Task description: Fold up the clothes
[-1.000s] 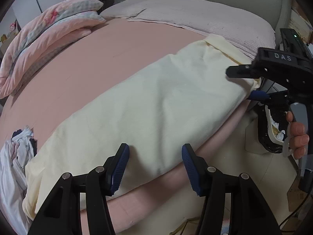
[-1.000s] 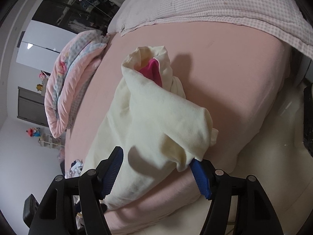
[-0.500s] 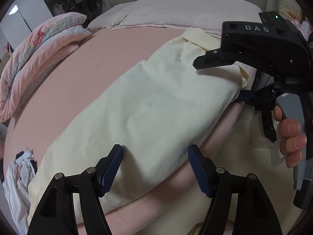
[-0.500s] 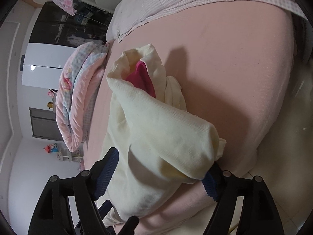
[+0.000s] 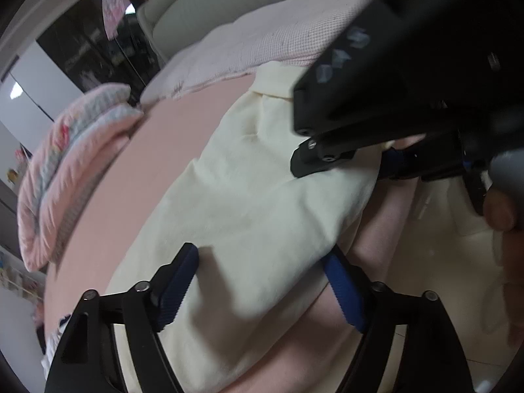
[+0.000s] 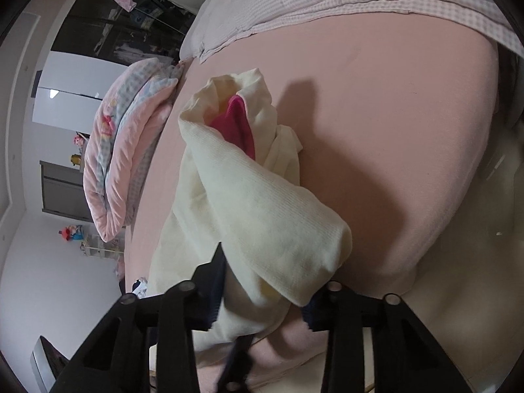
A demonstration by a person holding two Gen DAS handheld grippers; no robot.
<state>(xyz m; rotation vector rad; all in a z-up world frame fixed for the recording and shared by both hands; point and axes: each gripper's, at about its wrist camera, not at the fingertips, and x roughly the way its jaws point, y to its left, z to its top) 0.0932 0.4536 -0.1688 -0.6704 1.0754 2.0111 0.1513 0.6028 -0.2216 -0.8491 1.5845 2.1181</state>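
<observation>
far left: folded pink quilt on the pink bed sheet, dark wardrobe behind it. a small heap of white clothes sits at the near left edge of the bed.

centre: cream garment lies along the near edge of the bed, running from near left to far right, its far end by the checked pink cover. in the right wrist view its end is lifted and doubled over, magenta lining showing inside the opening.

left gripper near the middle of the garment's near edge, jaws spread wide and have just been opening; cloth lies between the blue pads, but they don't press on it, left pad over the cloth, right pad at its edge over the sheet.

right: right gripper at the garment's right end, jaws have just been closing, pinching the bunched cream fold between them. in the left wrist view its black body fills the upper right, blurred. a hand on its grey handle at far right.
</observation>
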